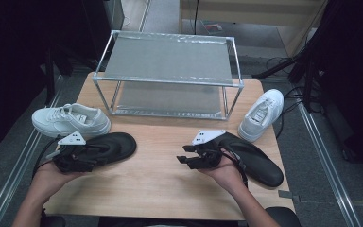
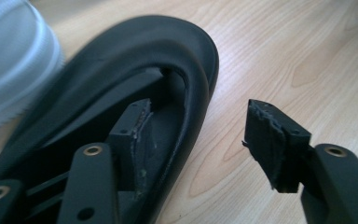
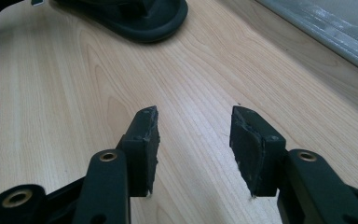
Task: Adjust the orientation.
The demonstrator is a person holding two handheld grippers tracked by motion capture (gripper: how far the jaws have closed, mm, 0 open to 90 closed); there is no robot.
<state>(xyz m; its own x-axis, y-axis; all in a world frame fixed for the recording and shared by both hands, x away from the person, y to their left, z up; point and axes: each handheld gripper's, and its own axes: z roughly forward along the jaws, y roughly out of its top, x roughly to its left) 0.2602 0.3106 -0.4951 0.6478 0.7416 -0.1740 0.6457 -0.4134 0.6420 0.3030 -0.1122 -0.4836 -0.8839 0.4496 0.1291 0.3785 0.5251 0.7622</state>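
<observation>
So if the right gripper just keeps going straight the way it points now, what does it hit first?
Probably the black flip-flop across the table. The right gripper is open over bare table, and that sandal lies ahead, slightly left of the jaws' line, so it might only graze its toe.
</observation>
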